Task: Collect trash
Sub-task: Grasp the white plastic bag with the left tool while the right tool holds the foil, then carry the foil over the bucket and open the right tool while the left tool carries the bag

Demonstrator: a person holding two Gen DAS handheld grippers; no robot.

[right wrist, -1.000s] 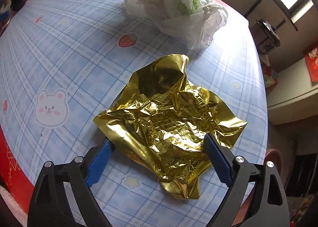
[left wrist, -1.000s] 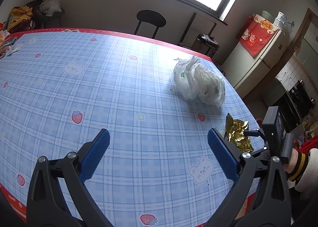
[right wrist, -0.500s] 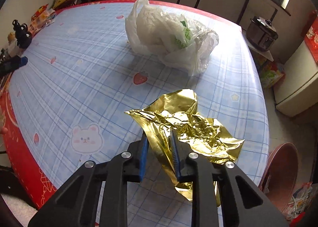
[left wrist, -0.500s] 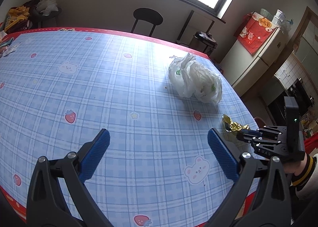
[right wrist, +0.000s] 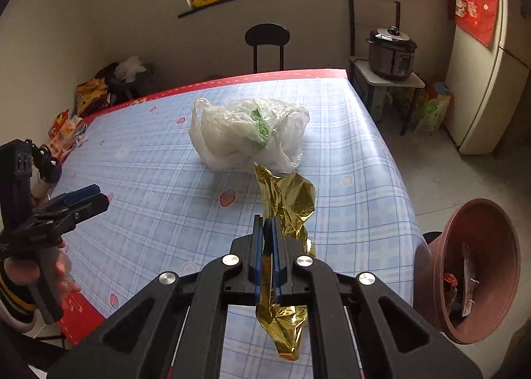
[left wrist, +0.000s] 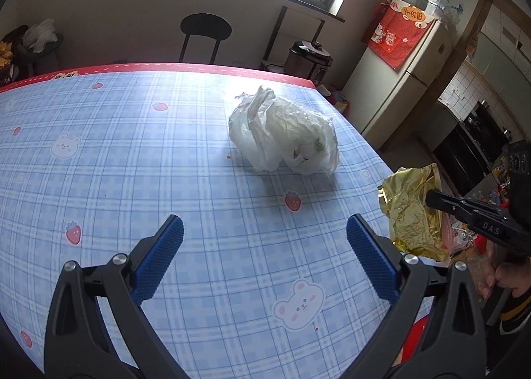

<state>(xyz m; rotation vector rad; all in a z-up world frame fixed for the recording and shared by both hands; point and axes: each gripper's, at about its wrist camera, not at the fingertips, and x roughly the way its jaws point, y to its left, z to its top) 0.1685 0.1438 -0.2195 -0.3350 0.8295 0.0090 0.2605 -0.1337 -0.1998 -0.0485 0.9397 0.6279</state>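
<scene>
Clamping the gold wrapper (right wrist: 288, 199) above the desk (right wrist: 159, 160) edge, the right gripper (right wrist: 266, 233) is closed on it; the left gripper (left wrist: 264, 239) hovers open near the white bag (left wrist: 285, 133).

The brown bin's (right wrist: 478, 266) contents are too small to tell.

Shiny foil, crinkled plastic, slick tablecloth

You see a gold wrapper (right wrist: 288, 203) of creased, mirror-bright foil; a white bag (right wrist: 247, 131) of thin, crumpled, half-clear plastic; a checked tablecloth (left wrist: 132, 160) that looks smooth and glossy like oilcloth; ribbed blue pads (left wrist: 159, 259) on matt black plastic arms with bright metal rivets; and a smooth reddish-brown plastic bin (right wrist: 478, 266).
</scene>
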